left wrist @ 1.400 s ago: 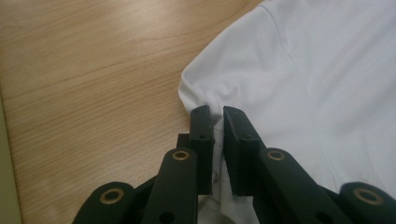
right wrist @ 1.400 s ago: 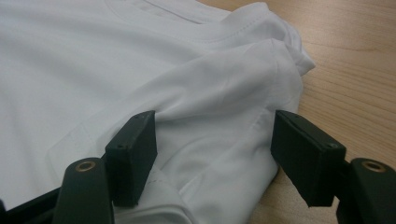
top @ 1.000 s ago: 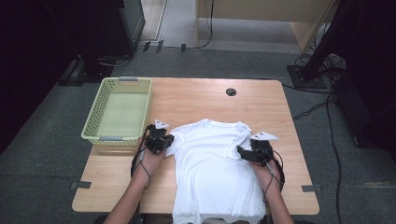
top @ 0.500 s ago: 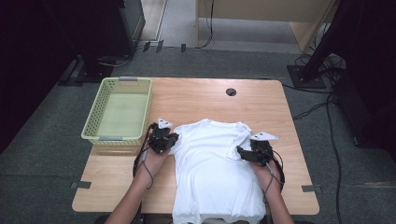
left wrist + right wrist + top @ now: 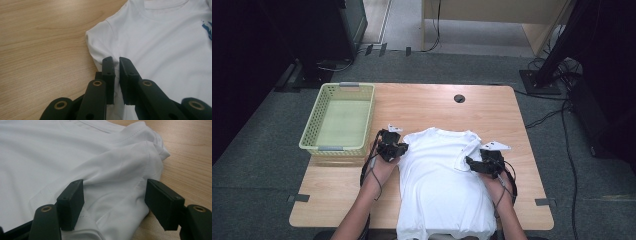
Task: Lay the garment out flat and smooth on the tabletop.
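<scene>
A white T-shirt [image 5: 439,175] lies flat on the wooden table [image 5: 422,105], collar away from the person. My left gripper [image 5: 401,148] sits at the shirt's left sleeve. In the left gripper view its jaws [image 5: 117,60] stand almost together, pinching cloth by the sleeve seam of the shirt [image 5: 162,45]. My right gripper [image 5: 468,162] rests at the other sleeve [image 5: 467,150], which is folded in over the chest. In the right gripper view it [image 5: 115,186] is open, the bunched sleeve [image 5: 120,167] lying between the wide jaws without being squeezed.
A pale green plastic basket [image 5: 312,135] stands empty at the table's left, close to my left gripper. A round cable hole [image 5: 459,98] is at the back of the table. The shirt's hem hangs over the near edge. Dark furniture and cables surround the table.
My left gripper has shifted slightly to the right, onto the edge of the shirt's sleeve. The right gripper and the shirt have stayed where they were.
</scene>
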Motion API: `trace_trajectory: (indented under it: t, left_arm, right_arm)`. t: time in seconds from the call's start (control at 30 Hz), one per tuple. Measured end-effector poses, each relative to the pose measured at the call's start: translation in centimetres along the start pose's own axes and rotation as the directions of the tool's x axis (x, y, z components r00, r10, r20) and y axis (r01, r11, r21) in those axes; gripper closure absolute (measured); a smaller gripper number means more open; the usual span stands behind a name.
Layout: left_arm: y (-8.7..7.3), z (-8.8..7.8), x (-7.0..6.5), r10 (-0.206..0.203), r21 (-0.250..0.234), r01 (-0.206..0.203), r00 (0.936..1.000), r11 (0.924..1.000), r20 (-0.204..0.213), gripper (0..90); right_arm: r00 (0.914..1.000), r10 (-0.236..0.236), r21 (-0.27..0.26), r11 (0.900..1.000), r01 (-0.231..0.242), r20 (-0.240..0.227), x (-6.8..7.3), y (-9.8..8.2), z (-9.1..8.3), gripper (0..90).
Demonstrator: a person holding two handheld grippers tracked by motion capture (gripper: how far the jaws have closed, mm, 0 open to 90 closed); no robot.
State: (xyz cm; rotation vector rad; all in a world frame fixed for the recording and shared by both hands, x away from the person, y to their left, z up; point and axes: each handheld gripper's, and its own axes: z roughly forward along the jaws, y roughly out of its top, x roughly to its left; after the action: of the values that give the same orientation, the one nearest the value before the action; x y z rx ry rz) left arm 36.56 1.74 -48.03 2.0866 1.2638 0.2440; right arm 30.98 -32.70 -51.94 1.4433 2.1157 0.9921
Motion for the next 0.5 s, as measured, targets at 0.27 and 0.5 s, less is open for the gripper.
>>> trace_trajectory:
  t: [0.27, 0.5]
  left_arm:
    - [-0.2, -0.5, 0.3, 0.019, -0.017, -0.019, 0.9998, 0.9997, 0.002, 84.5]
    - [-0.3, -0.5, -1.0, 0.067, -0.016, -0.067, 0.9978, 0.9976, 0.0, 83.4]
  right_arm:
    - [0.9998, -0.017, 0.001, 1.0, 0.017, 0.012, 0.2, 0.0, 0.1, 31.9]
    - [0.9998, -0.017, -0.006, 1.0, 0.017, 0.014, 0.3, -0.1, 0.1, 31.8]
